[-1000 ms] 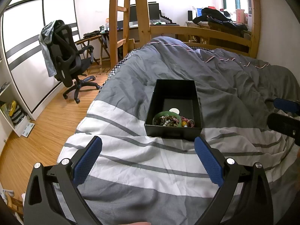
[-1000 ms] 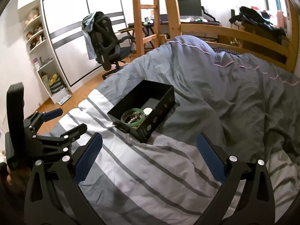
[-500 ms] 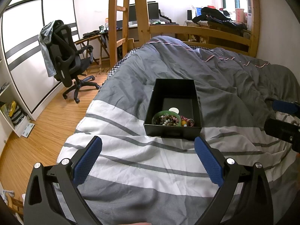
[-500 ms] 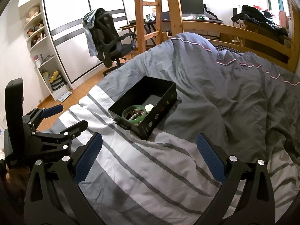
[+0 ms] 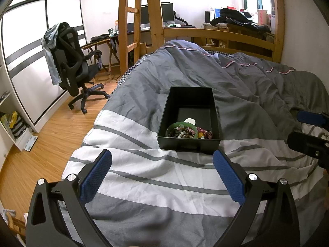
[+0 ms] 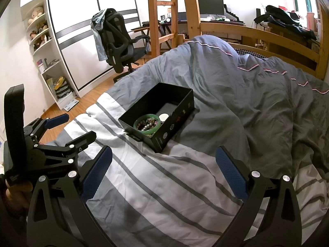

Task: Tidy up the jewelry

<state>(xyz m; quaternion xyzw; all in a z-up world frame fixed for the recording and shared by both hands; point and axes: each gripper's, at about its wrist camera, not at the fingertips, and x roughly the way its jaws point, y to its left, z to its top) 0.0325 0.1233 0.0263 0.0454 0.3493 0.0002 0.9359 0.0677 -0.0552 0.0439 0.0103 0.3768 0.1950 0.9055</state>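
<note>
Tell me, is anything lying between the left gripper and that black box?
Nothing but striped duvet. In the left wrist view, the open left gripper faces the box over bare bedding; the right wrist view agrees.

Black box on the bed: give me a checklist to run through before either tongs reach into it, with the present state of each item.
1. Left tongs open and empty: ok.
2. Right tongs open and empty: ok.
3. Black box open, no lid in the way: ok.
4. Jewelry reachable: ok; green bangle and beaded bracelets lie piled at the box's near end.
5. Pieces separate enough to lift one alone: cannot tell, the beads overlap inside the bangle.
6. Box sits level and steady: cannot tell; it rests on the soft, wrinkled duvet.
</note>
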